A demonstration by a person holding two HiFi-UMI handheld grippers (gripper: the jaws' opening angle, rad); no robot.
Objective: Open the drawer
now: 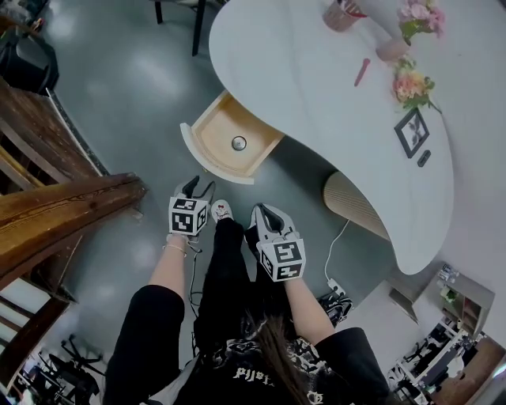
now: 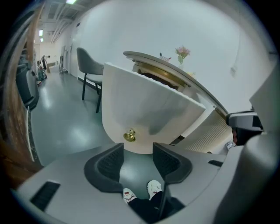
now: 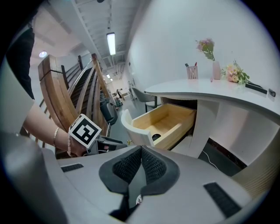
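The drawer stands pulled out from the left edge of the curved white desk. Its pale wooden inside is open to view, with a small round thing lying on the bottom. Its curved white front carries a brass knob on the near side, facing the person.

The left gripper is held just near of that front, without touching it. Its jaws stand apart with nothing between them. In the left gripper view the knob shows just beyond the left jaw and clear of it.

The right gripper is held a little nearer and to the right, apart from the drawer. Its jaws are closed together at the tips and hold nothing.

Between the two grippers, on the grey floor, the person's white shoes show.

On the far right of the desk are a bunch of flowers, a small framed picture, a pink vase and a pen holder. A wooden stair railing runs along the left, and a white cable trails on the floor near the foot of the desk.
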